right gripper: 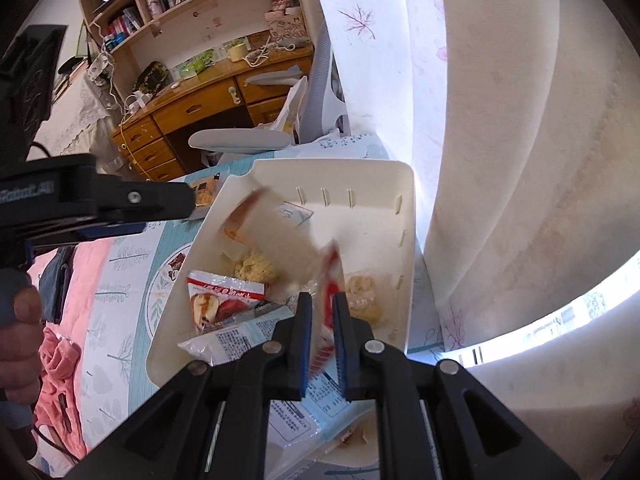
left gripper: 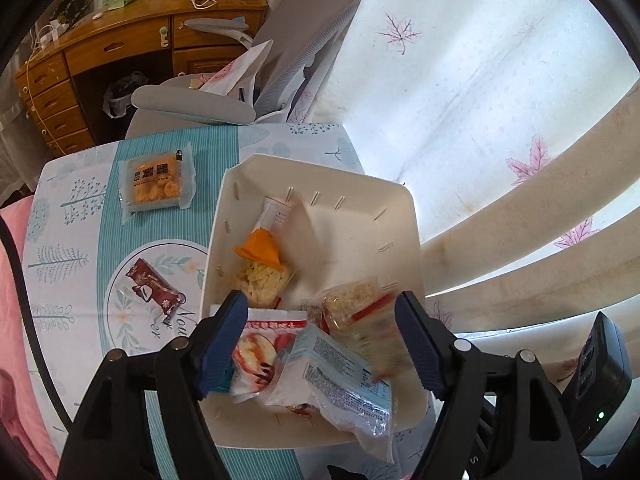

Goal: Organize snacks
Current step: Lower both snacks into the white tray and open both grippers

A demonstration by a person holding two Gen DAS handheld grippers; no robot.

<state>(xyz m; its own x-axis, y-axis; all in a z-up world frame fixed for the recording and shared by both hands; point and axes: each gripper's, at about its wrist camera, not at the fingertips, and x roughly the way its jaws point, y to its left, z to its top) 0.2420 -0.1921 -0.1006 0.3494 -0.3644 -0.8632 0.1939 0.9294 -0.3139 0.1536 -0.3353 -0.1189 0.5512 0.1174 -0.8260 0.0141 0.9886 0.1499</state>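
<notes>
A white bin (left gripper: 316, 166) (right gripper: 332, 164) on the patterned tablecloth (left gripper: 68, 220) holds several snack packets: an apple-picture one (left gripper: 260, 352) (right gripper: 224, 300), a blue-and-white one (left gripper: 336, 380), and an orange-topped one (left gripper: 260, 268). My left gripper (left gripper: 320, 336) hangs open above them, gripping nothing. A pale packet (left gripper: 308, 228) (right gripper: 260, 224) is blurred in mid-air over the bin. My right gripper (right gripper: 322, 300) has its jaws narrowly apart, with a blurred red-and-white packet (right gripper: 330, 276) (left gripper: 360, 308) between them. On the cloth lie an orange biscuit pack (left gripper: 158, 186) and a brown packet (left gripper: 154, 290).
A grey chair (left gripper: 192, 104) and a wooden desk (left gripper: 120, 48) stand beyond the table. A leaf-print curtain (left gripper: 480, 100) hangs to the right. Pink bedding (left gripper: 16, 320) lies at the left. A black device (left gripper: 600, 372) sits by the bin. A hand (right gripper: 20, 320) holds the left tool.
</notes>
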